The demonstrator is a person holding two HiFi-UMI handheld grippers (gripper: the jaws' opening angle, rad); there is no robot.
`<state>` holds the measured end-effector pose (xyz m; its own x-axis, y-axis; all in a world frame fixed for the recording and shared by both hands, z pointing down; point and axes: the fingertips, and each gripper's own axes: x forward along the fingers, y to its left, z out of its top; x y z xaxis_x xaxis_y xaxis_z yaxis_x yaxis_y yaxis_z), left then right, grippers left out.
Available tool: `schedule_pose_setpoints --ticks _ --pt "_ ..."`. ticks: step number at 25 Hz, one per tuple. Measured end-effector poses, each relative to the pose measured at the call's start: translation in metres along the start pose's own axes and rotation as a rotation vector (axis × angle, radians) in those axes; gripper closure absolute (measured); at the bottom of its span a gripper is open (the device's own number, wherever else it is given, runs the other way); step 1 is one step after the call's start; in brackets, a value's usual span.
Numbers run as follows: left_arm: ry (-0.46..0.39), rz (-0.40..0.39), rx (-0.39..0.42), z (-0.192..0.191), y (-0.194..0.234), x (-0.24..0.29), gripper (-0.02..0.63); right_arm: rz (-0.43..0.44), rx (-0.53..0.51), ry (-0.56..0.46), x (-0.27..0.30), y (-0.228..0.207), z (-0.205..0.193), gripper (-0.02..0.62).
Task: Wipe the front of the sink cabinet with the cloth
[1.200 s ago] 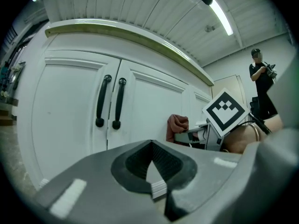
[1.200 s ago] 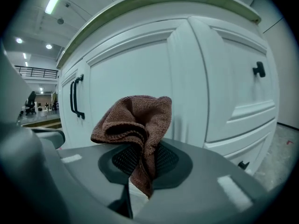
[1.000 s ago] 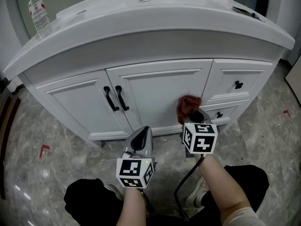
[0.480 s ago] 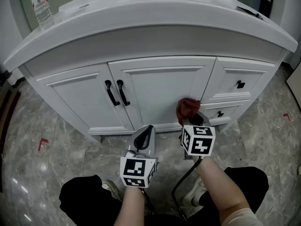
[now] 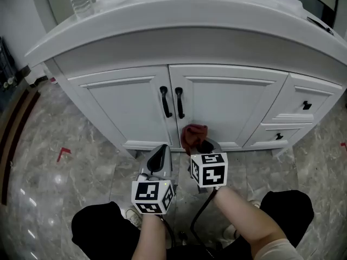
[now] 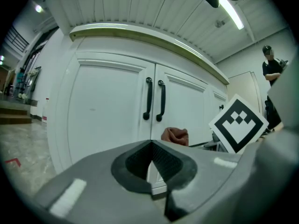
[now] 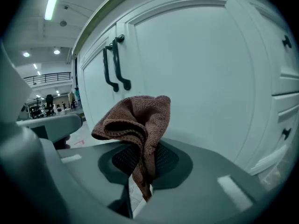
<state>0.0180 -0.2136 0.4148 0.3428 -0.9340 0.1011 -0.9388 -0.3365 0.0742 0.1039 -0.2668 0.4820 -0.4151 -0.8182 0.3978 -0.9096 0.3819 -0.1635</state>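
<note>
Standing on grey marble floor (image 5: pixel 81 161) — white cabinet (image 5: pixel 227 102)

The cloth (image 5: pixel 193 135) lies at five o'clock below the door handles (image 5: pixel 172 102), seemingly touching the cabinet (image 5: pixel 233 102); a bottle (image 5: pixel 81 0) stands on the countertop (image 5: pixel 179 16) at eleven o'clock.

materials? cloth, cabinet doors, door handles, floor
cloth: reddish-brown, looks like terry or microfibre; nubby looped weave, folds limply.
cabinet doors: white painted or lacquered panels, probably wood or MDF; smooth satin face, moulded frame.
handles: black, matte, likely metal; can't confirm.
floor: glossy grey marble or marble-look tile; veining and light reflections.
</note>
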Motion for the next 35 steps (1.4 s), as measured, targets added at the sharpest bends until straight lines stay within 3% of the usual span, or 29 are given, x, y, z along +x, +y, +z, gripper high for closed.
schedule_pose_setpoints --ticks 6,12,17,23,35 --pt "-0.007 0.007 -0.008 0.0 0.016 -0.003 0.606 0.021 -0.052 -0.018 0.028 0.025 -0.001 0.505" --pt "-0.005 -0.007 -0.016 -0.003 0.017 0.006 0.606 0.011 -0.063 -0.025 0.031 0.009 -0.004 0.502" --pt "-0.009 -0.056 -0.024 -0.003 -0.009 0.019 0.606 -0.069 -0.069 -0.024 0.014 -0.031 -0.006 0.503" --pt "0.004 -0.128 0.013 -0.007 -0.049 0.035 0.606 -0.151 -0.006 -0.037 -0.014 -0.088 -0.003 0.503" --pt "0.025 -0.178 0.006 -0.019 -0.095 0.05 0.606 -0.32 0.023 -0.049 -0.064 -0.18 -0.011 0.503"
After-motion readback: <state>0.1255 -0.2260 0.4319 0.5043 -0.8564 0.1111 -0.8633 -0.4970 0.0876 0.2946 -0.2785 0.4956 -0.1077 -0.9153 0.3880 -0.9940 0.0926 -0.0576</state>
